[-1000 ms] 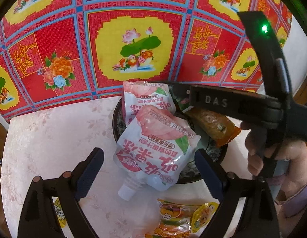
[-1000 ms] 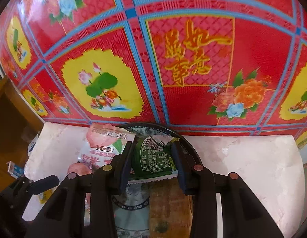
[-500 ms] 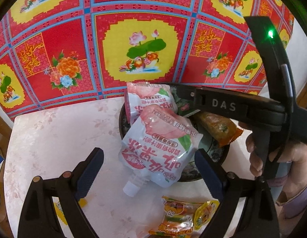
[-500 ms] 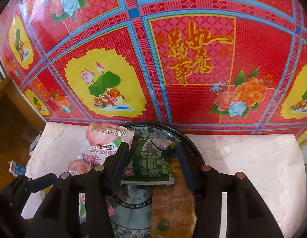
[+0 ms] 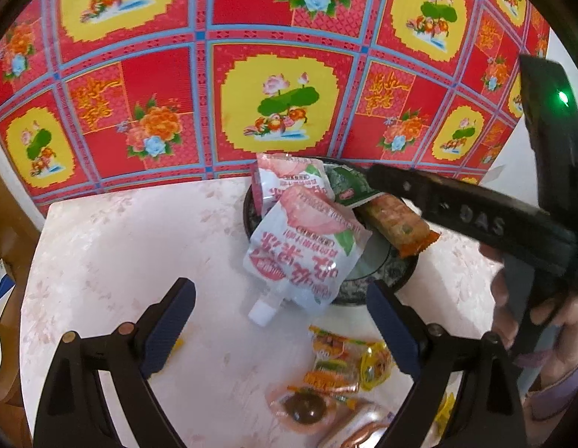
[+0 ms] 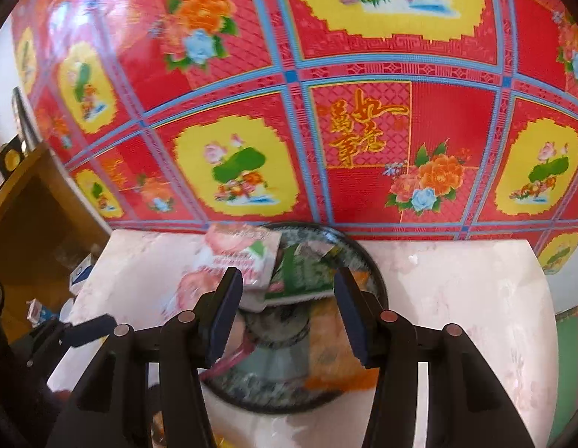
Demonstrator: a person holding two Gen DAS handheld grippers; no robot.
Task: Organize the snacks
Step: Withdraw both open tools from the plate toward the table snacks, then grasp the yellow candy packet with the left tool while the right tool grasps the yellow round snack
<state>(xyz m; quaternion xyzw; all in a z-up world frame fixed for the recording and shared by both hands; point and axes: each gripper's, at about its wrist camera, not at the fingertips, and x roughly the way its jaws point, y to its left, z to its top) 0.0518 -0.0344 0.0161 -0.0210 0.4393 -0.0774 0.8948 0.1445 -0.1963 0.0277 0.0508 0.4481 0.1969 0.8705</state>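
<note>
From the left wrist view, the left gripper [image 5: 279, 321] hung over the pale table [image 5: 113, 246] with its jaws spread wide and nothing between them. Ahead sat the dark bowl [image 5: 397, 272], already loaded: 2 pink jelly pouches [image 5: 307, 246], the front one drooping over the rim with its cap on the table, a green packet [image 5: 348, 186] and an orange bar [image 5: 397, 224]. Loose wrapped snacks [image 5: 345, 366] lay just beside the bowl on the near side, not yet sorted.

From the right wrist view, which was blurred, the right gripper [image 6: 289, 306] stood above the bowl [image 6: 375, 280]. Its jaws had just been opening, and the green packet [image 6: 300, 280] lay beyond the fingertips in the bowl, apparently let go rather than pinched.

I judged the drop-off step done. The next move called for 1 gripper to swing down to the loose snacks, close on a single wrapper and carry it to the bowl without nudging the overhanging pouch.
</note>
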